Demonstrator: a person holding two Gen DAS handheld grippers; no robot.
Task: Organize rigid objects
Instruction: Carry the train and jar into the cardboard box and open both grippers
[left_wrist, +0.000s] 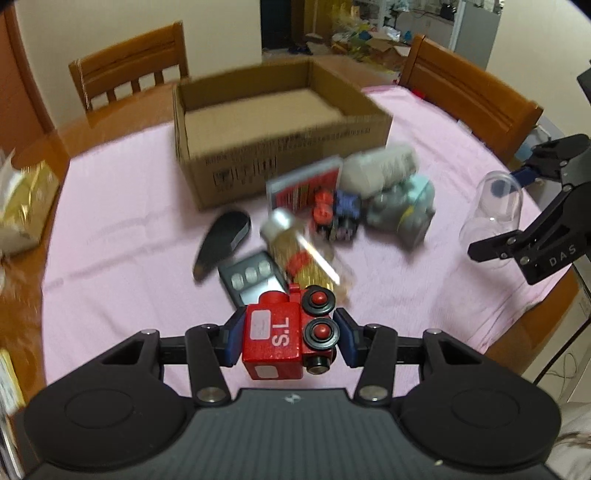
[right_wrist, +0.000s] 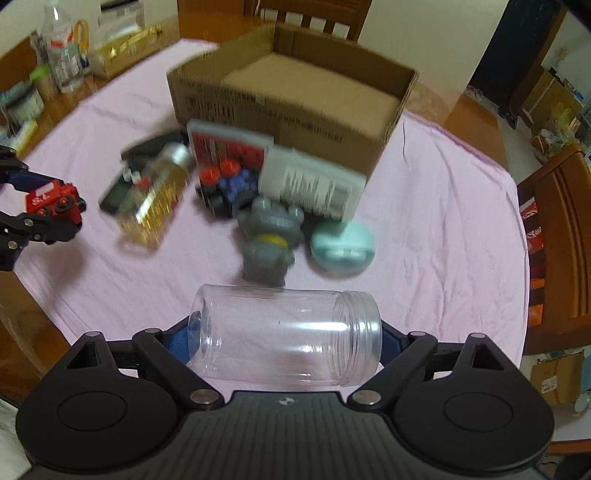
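My left gripper (left_wrist: 286, 338) is shut on a red toy train (left_wrist: 284, 339) and holds it above the pink cloth, in front of the pile; the train also shows in the right wrist view (right_wrist: 55, 201). My right gripper (right_wrist: 284, 341) is shut on a clear plastic jar (right_wrist: 284, 334) lying sideways between its jaws; the jar also shows in the left wrist view (left_wrist: 496, 205). An open cardboard box (left_wrist: 280, 158) stands behind the pile, empty inside as far as I can see; it also shows in the right wrist view (right_wrist: 288, 107).
On the cloth lie a gold bottle (right_wrist: 159, 199), a blue toy train (right_wrist: 229, 184), a grey figurine (right_wrist: 267, 240), a teal case (right_wrist: 341, 247), a white carton (right_wrist: 314, 184), a red card box (right_wrist: 229, 147) and black devices (left_wrist: 221, 243). Wooden chairs (left_wrist: 469, 92) surround the table.
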